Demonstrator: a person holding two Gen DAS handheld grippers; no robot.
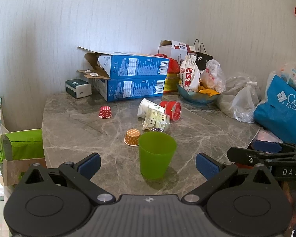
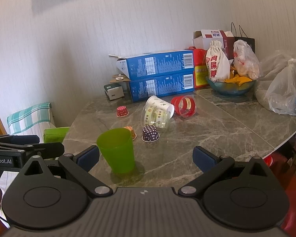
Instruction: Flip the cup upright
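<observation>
A green plastic cup (image 1: 156, 155) stands upright on the marble table (image 1: 79, 122), mouth up. It sits between the open blue pads of my left gripper (image 1: 148, 165), untouched by either pad. In the right wrist view the green cup (image 2: 117, 150) stands just right of my right gripper's left pad; the right gripper (image 2: 146, 158) is open and empty. A white paper cup (image 1: 148, 106), a clear cup with printed bands (image 1: 156, 120) and a clear red-banded cup (image 1: 172, 109) lie on their sides farther back. The right gripper shows at the left wrist view's right edge (image 1: 266, 155).
Small dotted paper cups stand upside down: red (image 1: 105, 112), orange (image 1: 132, 137), purple (image 2: 151, 133). Two stacked blue boxes (image 1: 132, 79), a tissue pack (image 1: 78, 88), a blue bowl with bags (image 1: 197, 96) and plastic bags (image 1: 244, 102) line the back. A green box (image 1: 21, 144) sits off the table's left edge.
</observation>
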